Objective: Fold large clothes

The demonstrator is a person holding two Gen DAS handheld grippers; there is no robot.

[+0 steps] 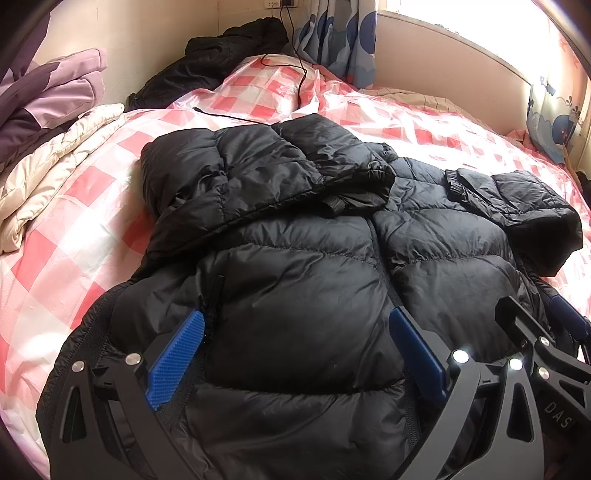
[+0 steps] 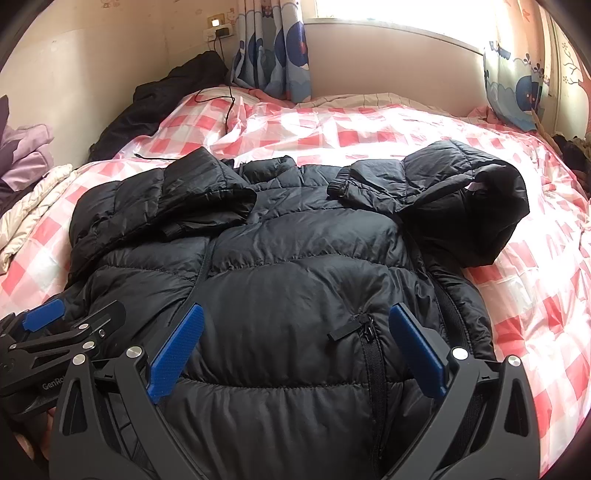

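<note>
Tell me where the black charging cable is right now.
The black cable hangs from the wall socket at the far left of the bed, trailing over the pink checked duvet beyond the black puffer jacket.

Black quilted puffer jacket lies front-up on the checked bedspread, hem nearest the cameras, front zip closed and running toward 12 o'clock. Both sleeves are folded inward across the chest: left-hand sleeve from 10 o'clock, right-hand sleeve from 1 o'clock, cuffs well apart. The hood (lining exposed) sprawls at 2 o'clock. Fabric glossy, puffed, lightly creased.
</note>
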